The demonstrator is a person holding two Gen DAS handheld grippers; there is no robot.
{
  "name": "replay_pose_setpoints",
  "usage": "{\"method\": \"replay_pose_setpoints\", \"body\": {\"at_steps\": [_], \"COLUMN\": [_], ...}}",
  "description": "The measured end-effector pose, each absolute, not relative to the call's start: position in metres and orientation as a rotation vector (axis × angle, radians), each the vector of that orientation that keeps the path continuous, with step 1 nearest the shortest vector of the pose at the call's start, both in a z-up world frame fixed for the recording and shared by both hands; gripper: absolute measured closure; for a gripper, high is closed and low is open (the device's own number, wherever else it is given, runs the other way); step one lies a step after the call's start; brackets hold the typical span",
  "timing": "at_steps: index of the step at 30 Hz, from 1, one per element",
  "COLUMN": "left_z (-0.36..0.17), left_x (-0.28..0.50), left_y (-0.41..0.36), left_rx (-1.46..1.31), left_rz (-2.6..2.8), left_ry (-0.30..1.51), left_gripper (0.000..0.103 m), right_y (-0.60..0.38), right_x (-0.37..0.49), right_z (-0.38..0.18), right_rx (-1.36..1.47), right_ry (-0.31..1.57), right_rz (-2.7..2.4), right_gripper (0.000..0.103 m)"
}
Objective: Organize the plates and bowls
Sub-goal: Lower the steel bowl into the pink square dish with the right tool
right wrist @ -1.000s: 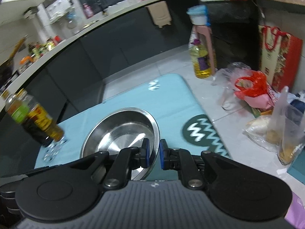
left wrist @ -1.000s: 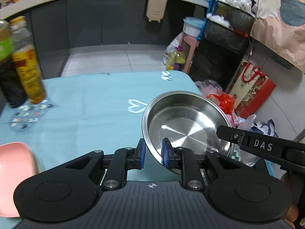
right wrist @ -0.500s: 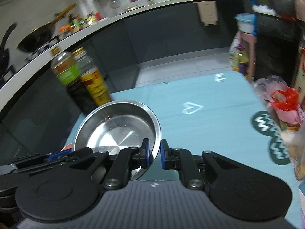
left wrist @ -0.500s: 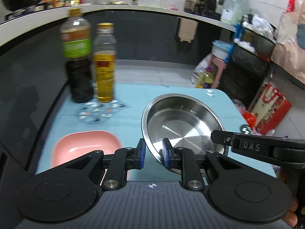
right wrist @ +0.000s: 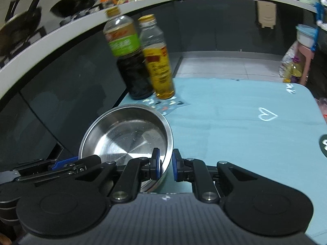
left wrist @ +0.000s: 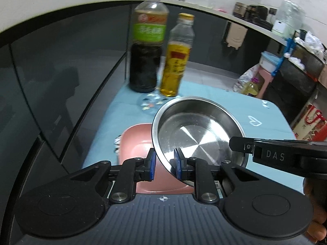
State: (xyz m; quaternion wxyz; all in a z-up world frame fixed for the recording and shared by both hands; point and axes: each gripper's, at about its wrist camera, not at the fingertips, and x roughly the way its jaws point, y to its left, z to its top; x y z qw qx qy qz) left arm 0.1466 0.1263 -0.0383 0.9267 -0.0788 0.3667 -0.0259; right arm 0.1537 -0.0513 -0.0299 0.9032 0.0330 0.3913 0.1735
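A round steel bowl [left wrist: 196, 130] hangs above the light-blue table, held by both grippers. My left gripper [left wrist: 164, 164] is shut on its near-left rim. My right gripper [right wrist: 164, 164] is shut on the opposite rim of the steel bowl [right wrist: 126, 134], and its black body shows at the right in the left wrist view. Below and left of the bowl a pink square plate [left wrist: 137, 145] lies on the table, partly hidden by the bowl and my left fingers.
Two bottles stand at the table's far left corner: a dark sauce bottle [left wrist: 146, 47] with a green label and a yellow oil bottle [left wrist: 176, 61]. A dark glossy cabinet front [left wrist: 61, 71] runs along the left. Bags and a stool crowd the floor at right.
Both grippers have carried the steel bowl leftward across the table. The bottles and the pink plate have come closer, and the bowl now overlaps the plate's right edge.
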Motion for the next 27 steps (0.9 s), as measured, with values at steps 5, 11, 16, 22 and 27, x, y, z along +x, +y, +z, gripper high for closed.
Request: {"method": "replay_pose_setpoints", "body": {"at_steps": [5,11,16,22,27], "left_z": [-0.051,-0.067,-0.071,-0.064,-0.065], "left_x": [0.151,0.158,0.162,0.158,0.159], "left_y": [0.140,0.150,0.157,0.170,0.170], "left_rx": [-0.169,-0.170,-0.154,-0.182,-0.182], "left_rz": [-0.028,-0.011,0.042,0.050,0.056], "left_ry": [0.775,0.822,0.838,0.804,0.811], "left_gripper": [0.085,0.085,0.085,0.083,0.082], "right_y": [-0.031,-0.018,-0.015,-0.025,-0.030], "right_x": [0.163,0.173,0.176,0.176,0.177], "right_z": [-0.042,-0.056,-0.062,-0.060,-0.061], "right_rx": [0.030,-0.008,-0.044,-0.022,0.009], "right_ry": [0.856,0.897,0.889,0.879,0.894], "right_rz": [0.372,0.376,0.359,0.331,0.326], "right_gripper": [0.095,0.095,0.095,0.095,0.089]}}
